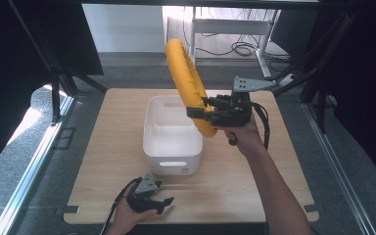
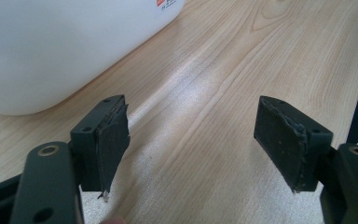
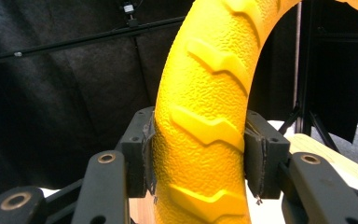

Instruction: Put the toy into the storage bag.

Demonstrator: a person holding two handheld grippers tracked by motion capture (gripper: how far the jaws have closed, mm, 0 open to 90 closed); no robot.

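A yellow ring (image 1: 187, 83) with raised tread marks is held up on edge in the air, above the right rim of a white bin (image 1: 171, 128). My right gripper (image 1: 200, 112) is shut on the ring's lower part; in the right gripper view the yellow ring (image 3: 205, 116) is squeezed between both pads. My left gripper (image 1: 162, 202) rests low near the table's front edge, in front of the bin, with its jaws wide apart. The left gripper view has that gripper (image 2: 191, 140) open over bare wood, with the white bin (image 2: 51, 46) at upper left.
The wooden table (image 1: 274, 166) has free surface to the left and right of the bin. Black frame posts and dark curtains stand on both sides. A white desk with cables (image 1: 240, 34) stands beyond the table's far edge.
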